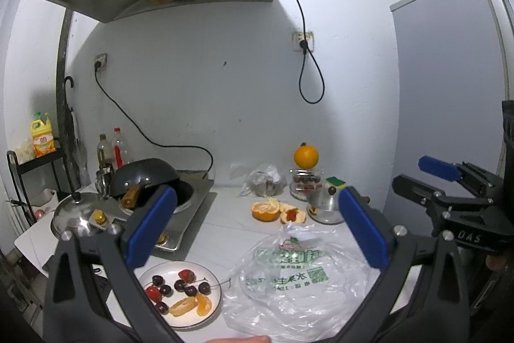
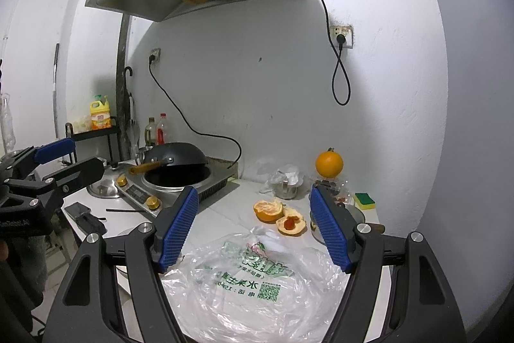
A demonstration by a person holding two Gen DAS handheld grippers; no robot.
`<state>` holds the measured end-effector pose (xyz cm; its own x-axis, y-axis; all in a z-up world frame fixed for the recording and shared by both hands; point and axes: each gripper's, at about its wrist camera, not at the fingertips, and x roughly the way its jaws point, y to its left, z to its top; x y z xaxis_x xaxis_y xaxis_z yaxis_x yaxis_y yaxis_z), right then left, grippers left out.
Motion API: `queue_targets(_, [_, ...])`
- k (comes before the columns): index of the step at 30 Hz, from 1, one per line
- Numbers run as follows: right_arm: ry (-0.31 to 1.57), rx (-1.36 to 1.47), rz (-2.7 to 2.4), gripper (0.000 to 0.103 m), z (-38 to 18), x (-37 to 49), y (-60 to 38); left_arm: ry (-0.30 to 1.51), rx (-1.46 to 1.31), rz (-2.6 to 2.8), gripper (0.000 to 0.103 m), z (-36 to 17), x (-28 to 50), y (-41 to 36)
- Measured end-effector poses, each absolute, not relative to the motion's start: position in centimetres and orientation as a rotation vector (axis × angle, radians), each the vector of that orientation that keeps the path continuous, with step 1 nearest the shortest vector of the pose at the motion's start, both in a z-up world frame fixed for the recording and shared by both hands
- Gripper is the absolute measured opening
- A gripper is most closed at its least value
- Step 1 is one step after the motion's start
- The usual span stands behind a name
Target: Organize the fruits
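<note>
A white plate (image 1: 212,311) at the near left holds cherries (image 1: 189,290), two strawberries (image 1: 153,293) and orange segments (image 1: 192,304). A clear plastic bag (image 1: 298,275) with green print lies beside it and also shows in the right wrist view (image 2: 253,288). Behind it sit a half-peeled orange (image 1: 265,210) and a peel cup holding a strawberry (image 1: 291,215). A whole orange (image 1: 306,156) rests on a jar. My left gripper (image 1: 257,227) is open and empty above plate and bag. My right gripper (image 2: 253,225) is open and empty above the bag.
An induction cooker with a black wok (image 1: 144,176) stands at the left, with a steel lid (image 1: 77,214) beside it. A small steel pot (image 1: 323,204), a green sponge (image 1: 335,181), a crumpled bag (image 1: 265,179) and bottles (image 1: 118,150) stand along the wall.
</note>
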<state>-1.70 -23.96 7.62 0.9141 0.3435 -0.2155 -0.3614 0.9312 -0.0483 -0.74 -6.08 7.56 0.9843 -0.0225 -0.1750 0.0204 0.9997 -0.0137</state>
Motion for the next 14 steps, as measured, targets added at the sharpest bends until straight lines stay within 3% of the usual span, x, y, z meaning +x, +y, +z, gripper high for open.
queue_targets(14, [0.226,-0.090,0.383,0.075,7.2,0.2,-24.2,0.195,-0.011,-0.017,0.102,6.9,0.8,-6.5])
